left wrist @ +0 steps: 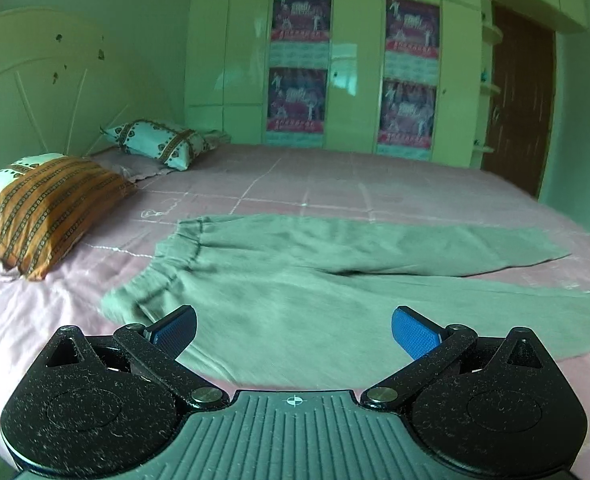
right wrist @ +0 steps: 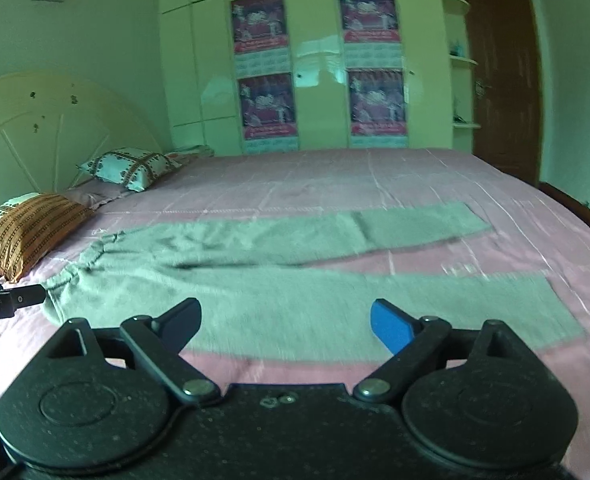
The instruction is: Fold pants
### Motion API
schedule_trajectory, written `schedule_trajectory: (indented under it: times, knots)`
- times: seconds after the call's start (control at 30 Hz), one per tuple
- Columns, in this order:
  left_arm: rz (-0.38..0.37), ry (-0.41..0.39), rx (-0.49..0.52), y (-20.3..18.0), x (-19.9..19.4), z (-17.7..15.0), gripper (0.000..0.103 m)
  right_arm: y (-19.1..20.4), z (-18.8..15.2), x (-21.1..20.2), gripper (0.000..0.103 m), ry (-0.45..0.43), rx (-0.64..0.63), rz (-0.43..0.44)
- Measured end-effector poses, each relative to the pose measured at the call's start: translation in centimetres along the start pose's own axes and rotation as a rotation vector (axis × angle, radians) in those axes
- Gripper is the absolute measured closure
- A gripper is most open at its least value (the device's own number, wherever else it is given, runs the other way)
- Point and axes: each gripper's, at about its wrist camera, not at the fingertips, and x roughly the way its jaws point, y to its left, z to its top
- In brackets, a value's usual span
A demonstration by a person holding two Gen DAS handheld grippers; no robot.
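Grey-green pants (left wrist: pixel 295 280) lie flat on a pink bedspread (left wrist: pixel 315 184), waistband toward the pillows at the left, both legs stretched to the right and spread in a narrow V. My left gripper (left wrist: pixel 294 330) is open just above the near hip area, nothing between its blue pads. In the right wrist view the same pants (right wrist: pixel 295 296) run across the picture, the near leg ending at right. My right gripper (right wrist: pixel 285 322) is open over the near leg, holding nothing. The left gripper's tip (right wrist: pixel 19 298) shows at the left edge by the waistband.
Two patterned pillows, orange-striped (left wrist: pixel 47 208) and pale (left wrist: pixel 159 142), sit by the cream headboard (left wrist: pixel 27 80) at the left. A glossy wardrobe (left wrist: pixel 355 60) with posters stands behind the bed. A brown door (left wrist: pixel 523 92) is at the far right.
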Motion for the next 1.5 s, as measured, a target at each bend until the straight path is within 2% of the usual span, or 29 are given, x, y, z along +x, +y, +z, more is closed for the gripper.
schedule_trajectory:
  times: [0.13, 0.3, 0.33, 0.4, 0.5, 0.57, 0.73, 0.87, 1.0, 1.1, 1.27, 1.3, 1.33, 1.37, 1.4, 1.43, 1.5]
  knots:
    - [0.012, 0.026, 0.015, 3.2, 6.0, 2.9, 0.0, 0.9, 3.3, 5.0, 0.02, 0.003, -0.051, 0.032]
    - [0.031, 0.067, 0.066, 8.3, 16.2, 7.5, 0.0, 1.9, 7.0, 13.6, 0.025, 0.029, -0.138, 0.044]
    - [0.032, 0.082, 0.062, 9.4, 18.6, 8.3, 0.002, 2.1, 7.7, 15.8, 0.027, 0.039, -0.157, 0.046]
    - [0.032, 0.129, 0.048, 11.6, 23.3, 9.6, 0.013, 2.4, 8.5, 19.9, 0.028, 0.061, -0.189, 0.045]
    - [0.03, 0.204, -0.019, 14.8, 29.4, 10.4, 0.021, 3.2, 9.7, 26.1, 0.035, 0.108, -0.224, 0.062]
    - [0.033, 0.23, -0.049, 16.3, 32.6, 10.3, 0.021, 3.6, 10.2, 29.7, 0.036, 0.125, -0.241, 0.073]
    - [0.011, 0.31, -0.028, 17.5, 39.2, 10.6, 0.021, 4.3, 10.9, 37.4, 0.047, 0.18, -0.273, 0.114]
    - [-0.039, 0.352, -0.041, 17.3, 41.5, 10.7, 0.023, 4.7, 10.6, 42.2, 0.048, 0.247, -0.331, 0.161]
    - [-0.095, 0.368, -0.036, 17.4, 42.3, 10.6, 0.037, 5.7, 10.3, 45.4, 0.057, 0.285, -0.439, 0.207]
    - [-0.145, 0.364, -0.054, 17.7, 42.7, 10.6, 0.038, 6.2, 10.3, 47.5, 0.059, 0.319, -0.48, 0.27]
    - [-0.197, 0.39, -0.05, 18.1, 44.3, 10.8, 0.038, 6.9, 9.9, 50.9, 0.058, 0.416, -0.553, 0.345]
    - [-0.199, 0.388, -0.045, 18.1, 44.5, 10.8, 0.044, 6.8, 10.0, 51.2, 0.058, 0.426, -0.545, 0.354]
    - [-0.198, 0.382, -0.038, 18.0, 44.6, 10.9, 0.051, 6.8, 10.2, 51.5, 0.064, 0.443, -0.528, 0.355]
    - [-0.203, 0.373, -0.042, 18.0, 44.6, 10.9, 0.059, 6.8, 10.3, 51.6, 0.073, 0.464, -0.51, 0.368]
    - [-0.223, 0.365, -0.054, 18.1, 44.8, 11.0, 0.069, 7.1, 10.5, 51.5, 0.095, 0.477, -0.502, 0.377]
    - [-0.223, 0.353, -0.044, 17.9, 44.8, 11.0, 0.071, 7.6, 10.5, 51.2, 0.102, 0.474, -0.521, 0.359]
    - [-0.228, 0.317, -0.022, 17.6, 44.3, 10.8, 0.074, 8.3, 10.5, 50.5, 0.103, 0.459, -0.55, 0.336]
